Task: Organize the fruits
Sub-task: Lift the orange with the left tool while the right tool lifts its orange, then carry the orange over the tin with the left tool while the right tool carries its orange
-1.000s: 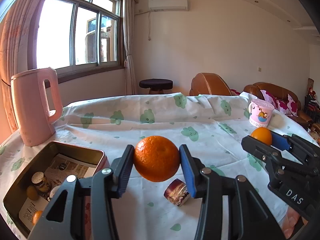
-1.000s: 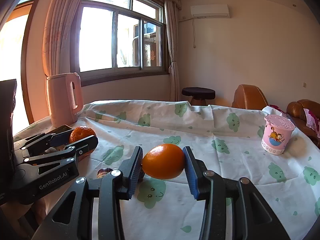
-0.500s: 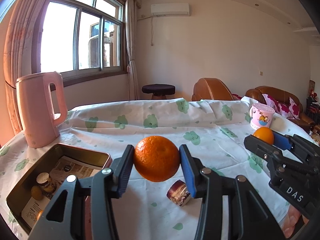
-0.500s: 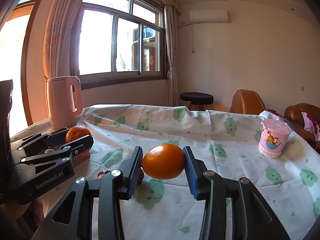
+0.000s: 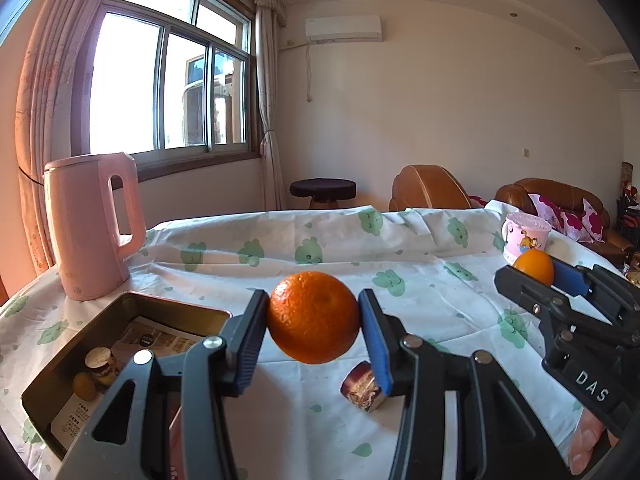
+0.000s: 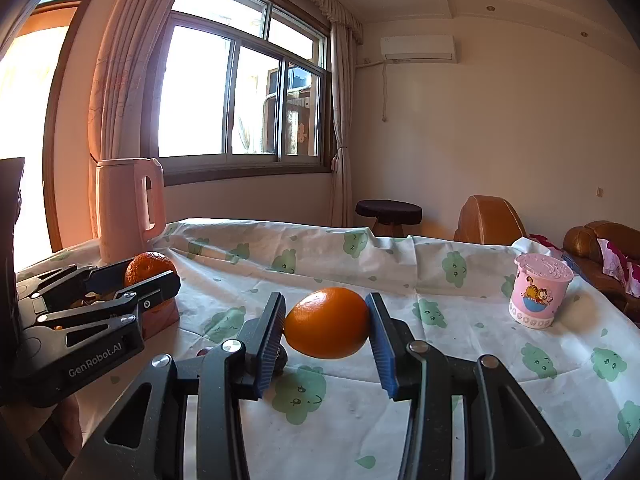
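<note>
Oranges number two: left gripper (image 5: 313,326) clamps a dimpled orange (image 5: 313,317), right gripper (image 6: 327,330) a smooth orange (image 6: 327,323).

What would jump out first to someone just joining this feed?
Two oranges held above the table: a dimpled orange clamped in the left gripper, a smooth orange in the right gripper. A pink kettle stands by the window, behind an open metal tin.

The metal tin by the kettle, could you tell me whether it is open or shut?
Open: the tin has no lid on, and its inside shows.
</note>
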Available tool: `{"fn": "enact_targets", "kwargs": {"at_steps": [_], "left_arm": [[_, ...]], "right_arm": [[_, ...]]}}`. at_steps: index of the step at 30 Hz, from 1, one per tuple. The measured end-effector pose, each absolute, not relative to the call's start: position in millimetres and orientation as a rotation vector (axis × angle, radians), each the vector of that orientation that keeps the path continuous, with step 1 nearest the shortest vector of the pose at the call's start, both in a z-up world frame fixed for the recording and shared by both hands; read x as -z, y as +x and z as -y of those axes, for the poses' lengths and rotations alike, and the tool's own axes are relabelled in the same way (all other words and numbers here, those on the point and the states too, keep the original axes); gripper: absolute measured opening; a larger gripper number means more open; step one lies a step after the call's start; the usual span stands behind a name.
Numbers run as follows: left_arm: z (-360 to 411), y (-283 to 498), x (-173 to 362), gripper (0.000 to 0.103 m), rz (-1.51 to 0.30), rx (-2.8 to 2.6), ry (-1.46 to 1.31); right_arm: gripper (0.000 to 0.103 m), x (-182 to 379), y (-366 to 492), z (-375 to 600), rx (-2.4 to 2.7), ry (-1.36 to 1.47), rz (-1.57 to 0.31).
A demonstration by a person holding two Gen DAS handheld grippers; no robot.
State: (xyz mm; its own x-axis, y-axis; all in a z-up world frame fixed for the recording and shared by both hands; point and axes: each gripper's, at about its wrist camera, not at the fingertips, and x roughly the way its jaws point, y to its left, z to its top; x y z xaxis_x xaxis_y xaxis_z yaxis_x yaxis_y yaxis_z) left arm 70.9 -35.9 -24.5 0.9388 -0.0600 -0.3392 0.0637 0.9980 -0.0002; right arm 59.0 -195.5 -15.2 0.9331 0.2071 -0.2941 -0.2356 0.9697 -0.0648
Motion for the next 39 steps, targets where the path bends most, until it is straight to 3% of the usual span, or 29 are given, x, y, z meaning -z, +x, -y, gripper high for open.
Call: {"fn": "enact_targets", "kwargs": {"at_steps": [16,39], "left_arm": [[27,61,23,0.048,-0.342,0.059,-0.011],[-53,37,21,0.048,-0.350,-0.050,-0.079]], "right_arm": [[0.043,14,55,185,-0.267,-0.109,-0.281],[0.043,1,65,103,-0.467,-0.146,-0.328]]}}
